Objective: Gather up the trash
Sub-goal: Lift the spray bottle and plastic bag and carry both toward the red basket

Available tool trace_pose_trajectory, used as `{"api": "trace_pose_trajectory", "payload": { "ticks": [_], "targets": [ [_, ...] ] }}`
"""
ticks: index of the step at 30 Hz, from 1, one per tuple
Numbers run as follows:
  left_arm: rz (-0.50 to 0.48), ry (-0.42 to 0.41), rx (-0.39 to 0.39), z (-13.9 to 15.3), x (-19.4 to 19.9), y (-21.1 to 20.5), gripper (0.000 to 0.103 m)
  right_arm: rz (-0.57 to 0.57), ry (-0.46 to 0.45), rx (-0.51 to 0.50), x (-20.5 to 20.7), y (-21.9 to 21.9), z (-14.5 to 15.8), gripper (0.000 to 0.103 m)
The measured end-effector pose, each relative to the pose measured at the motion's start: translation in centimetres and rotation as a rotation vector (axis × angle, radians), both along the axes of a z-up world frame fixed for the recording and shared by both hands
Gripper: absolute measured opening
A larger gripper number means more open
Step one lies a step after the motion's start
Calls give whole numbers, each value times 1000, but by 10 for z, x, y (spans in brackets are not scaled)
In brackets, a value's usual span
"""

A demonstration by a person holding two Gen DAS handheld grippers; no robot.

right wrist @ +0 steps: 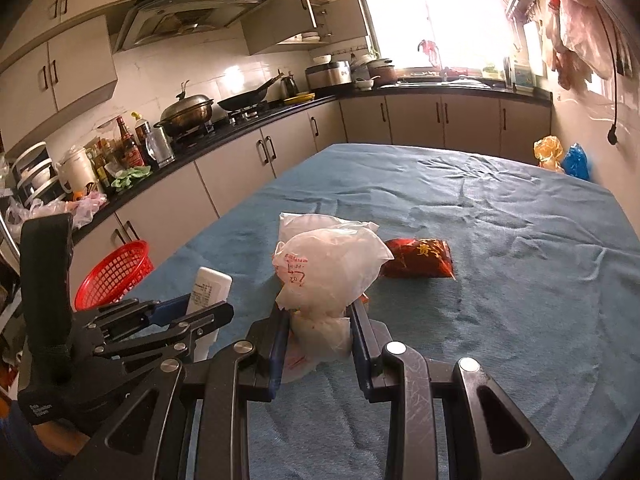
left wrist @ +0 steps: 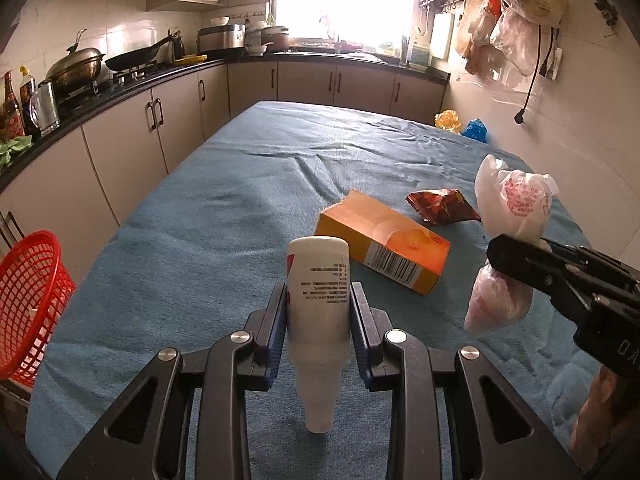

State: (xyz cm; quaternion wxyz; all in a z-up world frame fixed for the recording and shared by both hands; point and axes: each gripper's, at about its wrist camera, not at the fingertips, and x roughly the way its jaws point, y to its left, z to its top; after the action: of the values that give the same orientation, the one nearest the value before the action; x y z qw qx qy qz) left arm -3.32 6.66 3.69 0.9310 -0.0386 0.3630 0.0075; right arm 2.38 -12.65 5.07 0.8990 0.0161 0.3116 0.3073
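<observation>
Left gripper (left wrist: 318, 312): jaws pinching a white plastic bottle (left wrist: 318, 300), held cap-down above the blue tablecloth (left wrist: 240, 208). Right gripper (right wrist: 318, 334): jaws clamped on the neck of a crumpled white plastic bag (right wrist: 328, 268), raised off the cloth. On the cloth beyond: an orange carton (left wrist: 384, 250) lying on its side, a red snack packet (right wrist: 418, 258) just behind it; a red mesh basket (left wrist: 28, 300) stands off the table's left edge.

Home kitchen: range hood (right wrist: 192, 12), wok (right wrist: 188, 114) on stove, beige cabinets (left wrist: 160, 128).
</observation>
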Motion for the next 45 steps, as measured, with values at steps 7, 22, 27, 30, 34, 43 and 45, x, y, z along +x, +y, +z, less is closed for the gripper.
{"api": "trace_pose_trajectory", "payload": {
  "ticks": [7, 22, 27, 30, 34, 43, 45],
  "targets": [
    [-3, -11, 1, 3, -7, 3, 29, 10, -17, -11, -3, 4, 0, 31],
    [24, -56, 8, 15, -35, 27, 29, -6, 9, 68, -26, 11, 16, 31],
    [37, -60, 3, 14, -38, 33, 29, 6, 25, 82, -31, 18, 17, 31],
    [44, -63, -3, 14, -40, 38, 29, 10, 32, 83, -33, 23, 17, 31],
    [53, -67, -7, 14, -43, 44, 29, 17, 42, 79, -34, 28, 16, 31],
    [76, -71, -22, 14, -47, 55, 29, 38, 50, 68, -37, 43, 15, 31],
    [80, -71, -24, 14, -47, 58, 29, 43, 55, 65, -36, 45, 15, 31]
  ]
}}
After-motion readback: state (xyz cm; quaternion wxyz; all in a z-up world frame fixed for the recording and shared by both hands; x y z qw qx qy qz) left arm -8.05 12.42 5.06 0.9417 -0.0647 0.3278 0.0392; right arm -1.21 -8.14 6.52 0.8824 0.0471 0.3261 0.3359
